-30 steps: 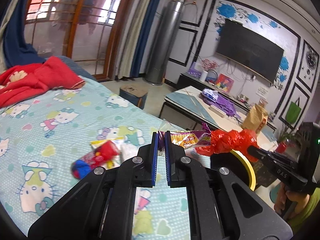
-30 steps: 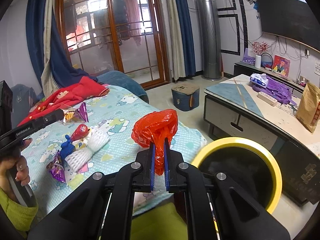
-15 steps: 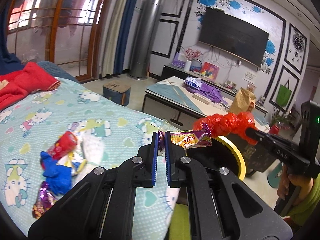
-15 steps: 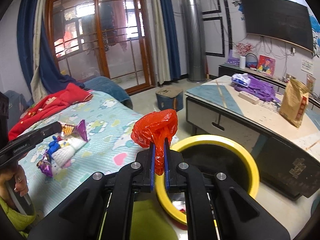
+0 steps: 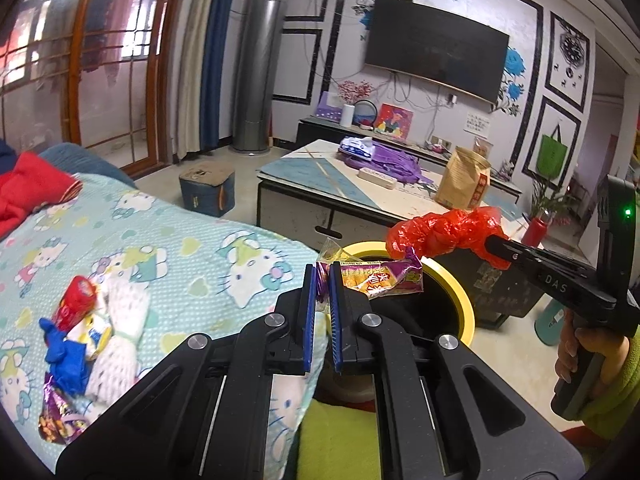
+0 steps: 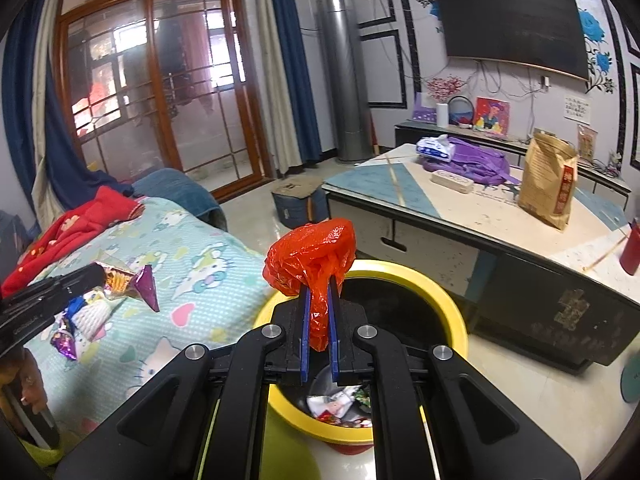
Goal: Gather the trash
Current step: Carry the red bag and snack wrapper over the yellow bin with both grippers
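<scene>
My left gripper is shut on a purple snack wrapper and holds it over the near rim of the yellow-rimmed trash bin. My right gripper is shut on a crumpled red plastic bag above the bin, which has trash inside. The red bag also shows in the left wrist view, just right of the wrapper. The left gripper with the wrapper shows in the right wrist view over the bed edge.
Several pieces of trash lie on the Hello Kitty bedsheet: a red wrapper, blue item, white foam net, purple wrapper. A low table with a brown paper bag stands behind the bin. A small stool sits on the floor.
Both grippers have swung right from over the bed toward the bin, still holding the wrapper and the red bag. The bin now lies directly under them.
</scene>
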The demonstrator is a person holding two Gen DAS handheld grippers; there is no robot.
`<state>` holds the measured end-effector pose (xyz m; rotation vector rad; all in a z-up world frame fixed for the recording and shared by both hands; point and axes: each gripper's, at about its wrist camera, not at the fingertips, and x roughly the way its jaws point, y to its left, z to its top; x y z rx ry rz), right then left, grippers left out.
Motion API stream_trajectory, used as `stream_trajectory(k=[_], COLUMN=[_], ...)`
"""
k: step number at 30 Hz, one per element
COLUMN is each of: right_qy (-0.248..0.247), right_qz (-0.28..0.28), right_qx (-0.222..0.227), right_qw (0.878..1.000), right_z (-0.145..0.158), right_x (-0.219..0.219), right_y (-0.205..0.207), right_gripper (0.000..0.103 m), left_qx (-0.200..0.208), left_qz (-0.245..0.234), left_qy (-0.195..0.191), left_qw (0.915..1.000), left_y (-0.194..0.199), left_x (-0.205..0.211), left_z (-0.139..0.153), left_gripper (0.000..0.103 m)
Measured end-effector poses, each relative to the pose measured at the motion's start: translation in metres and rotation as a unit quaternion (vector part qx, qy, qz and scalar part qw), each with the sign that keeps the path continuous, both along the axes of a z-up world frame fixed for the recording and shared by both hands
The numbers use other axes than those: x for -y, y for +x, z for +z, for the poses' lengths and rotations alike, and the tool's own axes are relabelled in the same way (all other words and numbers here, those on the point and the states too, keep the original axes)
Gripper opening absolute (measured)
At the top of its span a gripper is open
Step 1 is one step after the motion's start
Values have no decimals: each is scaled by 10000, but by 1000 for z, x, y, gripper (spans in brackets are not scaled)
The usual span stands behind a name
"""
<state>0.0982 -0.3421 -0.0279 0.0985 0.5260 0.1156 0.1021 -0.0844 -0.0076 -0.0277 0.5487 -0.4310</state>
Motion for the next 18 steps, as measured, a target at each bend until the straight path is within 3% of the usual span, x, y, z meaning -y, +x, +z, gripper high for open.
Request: stream_trajectory(k=[8,18], right_qy=[102,193], right_qz=[-382,-709], right_qx=[-116,-249], right_qw=[9992,9970], right_z=[-10,-20], right_x=[24,41], right_y=[4,13], right_gripper=[7,7], left_qx=[-1,-222], left_qz=[-293,-670], left_qy=[225,543], left_qw=[9993,9960], left_y=[8,19], left_x=[35,76], left_z=[-4,-31], left_gripper=[3,3])
